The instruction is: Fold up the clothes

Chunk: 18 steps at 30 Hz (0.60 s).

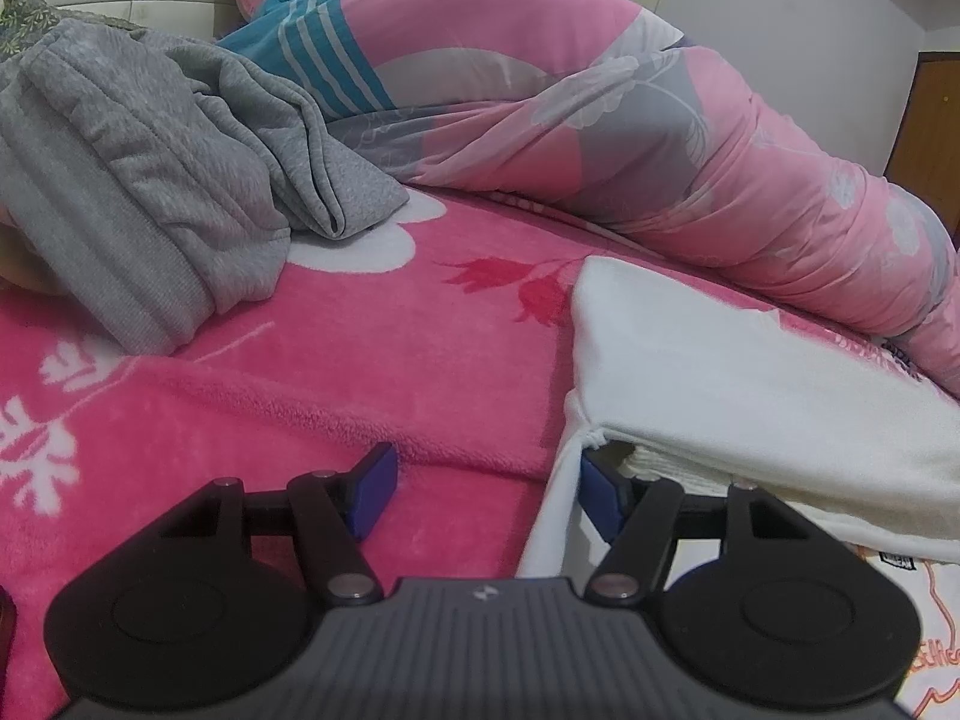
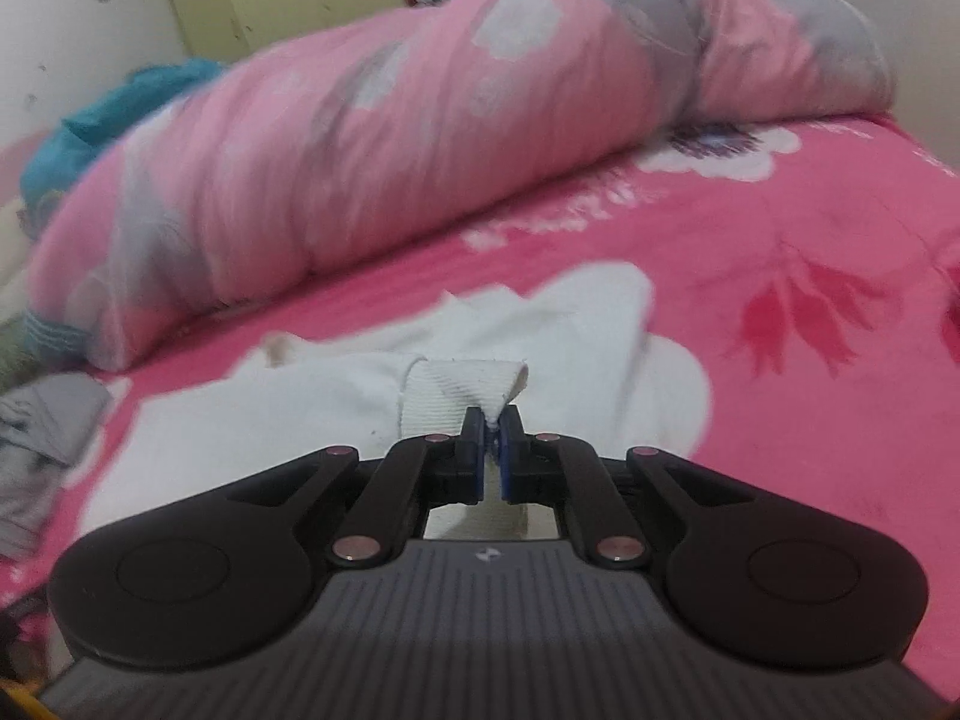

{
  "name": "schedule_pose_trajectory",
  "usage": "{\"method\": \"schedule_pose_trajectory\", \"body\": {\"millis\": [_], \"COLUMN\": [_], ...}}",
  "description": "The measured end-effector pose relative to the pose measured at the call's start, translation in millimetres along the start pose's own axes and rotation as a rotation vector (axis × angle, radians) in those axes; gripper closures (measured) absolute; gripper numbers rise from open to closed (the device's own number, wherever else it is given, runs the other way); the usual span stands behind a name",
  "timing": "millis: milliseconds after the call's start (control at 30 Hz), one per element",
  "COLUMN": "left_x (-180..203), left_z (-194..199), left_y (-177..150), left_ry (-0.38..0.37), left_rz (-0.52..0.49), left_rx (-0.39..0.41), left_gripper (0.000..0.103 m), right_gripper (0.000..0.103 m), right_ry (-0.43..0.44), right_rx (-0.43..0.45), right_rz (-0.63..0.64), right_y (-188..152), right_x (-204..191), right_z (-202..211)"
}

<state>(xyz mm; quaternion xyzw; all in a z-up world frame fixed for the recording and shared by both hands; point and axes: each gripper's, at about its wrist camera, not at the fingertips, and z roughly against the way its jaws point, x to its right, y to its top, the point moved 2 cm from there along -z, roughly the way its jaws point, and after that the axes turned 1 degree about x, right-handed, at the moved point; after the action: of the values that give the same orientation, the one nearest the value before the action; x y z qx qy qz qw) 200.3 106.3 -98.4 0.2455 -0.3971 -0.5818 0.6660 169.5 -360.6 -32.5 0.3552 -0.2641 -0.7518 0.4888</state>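
Left wrist view: the left gripper (image 1: 489, 495) hangs with its jaws apart, gripping nothing, over the pink blanket (image 1: 336, 360). Its right pad sits just under the lifted edge of the white garment (image 1: 750, 384), which lies partly folded on the blanket. A grey garment (image 1: 150, 180) waits in a heap further back, beside the rolled quilt (image 1: 660, 138).

Right wrist view: the right gripper (image 2: 492, 450) is clenched on a pinched corner of the white garment (image 2: 288, 414). The fold looks to be mid-way; next, that corner likely needs carrying across, while the left claw steadies or grips the other edge.
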Motion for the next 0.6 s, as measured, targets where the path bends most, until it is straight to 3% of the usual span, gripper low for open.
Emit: {"method": "schedule_pose_trajectory", "body": {"millis": [200,500,600], "left_x": [-0.4,-0.7,-2.6], "left_z": [1.3,3.1,8.4], "left_y": [0.8,0.9,0.8], "left_ry": [-0.005,-0.015,-0.034], "left_rz": [0.004,0.013,0.026], "left_rx": [-0.001,-0.001,-0.007], "left_gripper": [0.035,0.035,0.034], "right_gripper": [0.1,0.1,0.099], "right_ry": [-0.073,-0.129,-0.134], "right_rx": [-0.092,-0.074,-0.131], "right_rz": [-0.003,0.065,0.073], "right_y": [-25.3,-23.9,-29.0], "right_x": [18.7,7.2,12.1], "right_z": [-37.3,-17.3,-29.2]}}
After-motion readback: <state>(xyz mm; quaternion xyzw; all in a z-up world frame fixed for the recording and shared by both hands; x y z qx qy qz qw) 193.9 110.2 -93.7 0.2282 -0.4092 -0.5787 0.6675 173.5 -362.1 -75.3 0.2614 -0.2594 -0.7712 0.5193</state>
